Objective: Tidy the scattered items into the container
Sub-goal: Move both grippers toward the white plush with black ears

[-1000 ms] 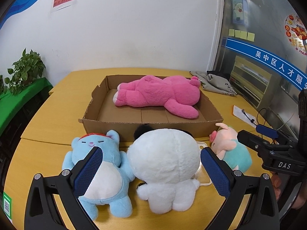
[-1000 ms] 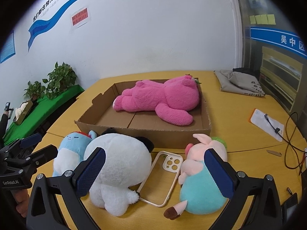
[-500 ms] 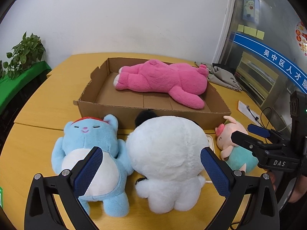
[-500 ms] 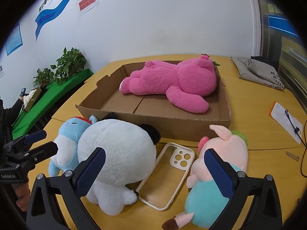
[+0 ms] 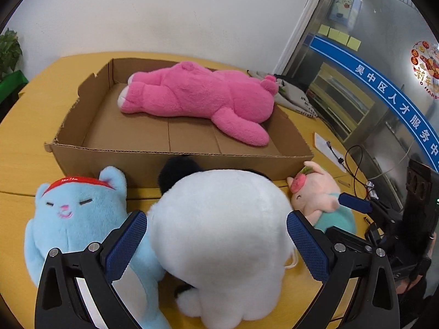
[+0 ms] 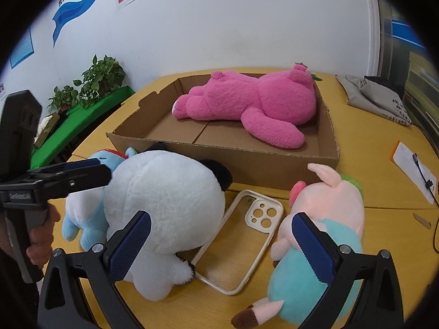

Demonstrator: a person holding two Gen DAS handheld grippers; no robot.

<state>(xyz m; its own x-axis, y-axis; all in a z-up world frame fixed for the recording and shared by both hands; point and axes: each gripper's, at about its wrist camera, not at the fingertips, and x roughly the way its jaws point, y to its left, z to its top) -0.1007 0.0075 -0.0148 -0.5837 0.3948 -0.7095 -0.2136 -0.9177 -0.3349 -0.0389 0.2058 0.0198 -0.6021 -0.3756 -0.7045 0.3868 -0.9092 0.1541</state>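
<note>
A cardboard box [image 5: 175, 161] [image 6: 247, 164] holds a pink plush [image 5: 197, 96] [image 6: 252, 104]. In front of it lie a blue cat plush [image 5: 71, 213] [image 6: 82, 224], a white plush [image 5: 219, 235] [image 6: 164, 203] with black ears, a pink pig plush [image 5: 315, 194] [image 6: 323, 219] and a cream phone case [image 6: 241, 241]. My left gripper [image 5: 216, 235] is open, its pads on either side of the white plush. My right gripper [image 6: 222, 238] is open above the phone case, between the white plush and the pig.
The yellow table [image 6: 370, 142] carries a grey cloth bag [image 6: 376, 96], a paper with a cable [image 6: 414, 170] and black wires at the right. Potted plants [image 6: 96, 79] on a green ledge stand left. A white wall is behind.
Both grippers have moved forward and lower towards the toys. The left gripper's pads now straddle the white plush. The toys have not moved.
</note>
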